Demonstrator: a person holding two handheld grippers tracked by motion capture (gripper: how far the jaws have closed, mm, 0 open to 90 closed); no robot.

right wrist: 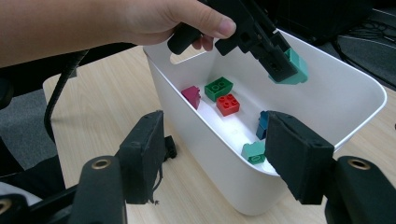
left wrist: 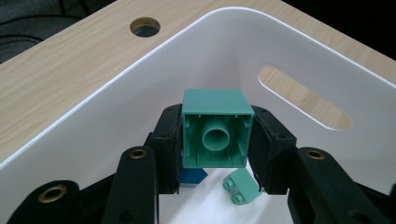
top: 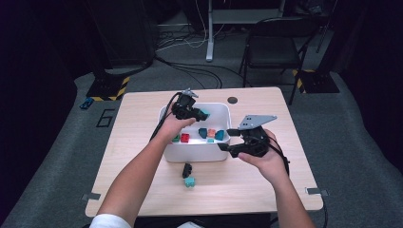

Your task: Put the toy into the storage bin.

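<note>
My left gripper (top: 200,114) hangs over the far part of the white bin (top: 197,153), shut on a teal brick (left wrist: 215,135) whose hollow underside faces the left gripper view. In the right gripper view that teal brick (right wrist: 295,66) is above the bin's inside, not touching it. My right gripper (right wrist: 219,154) is open and holds nothing. It stands at the bin's right front corner, with the near wall (right wrist: 219,154) showing between its jaws. Lying in the bin are a magenta brick (right wrist: 192,95), a green brick (right wrist: 218,87), a red brick (right wrist: 228,104), a blue brick (right wrist: 262,125) and a small teal brick (right wrist: 253,151).
On the wooden table (top: 266,180) in front of the bin lie a black piece (top: 187,169) and a teal brick (top: 190,182). A round hole (top: 232,100) sits in the tabletop behind the bin. A black chair (top: 273,45) and cables are on the floor beyond.
</note>
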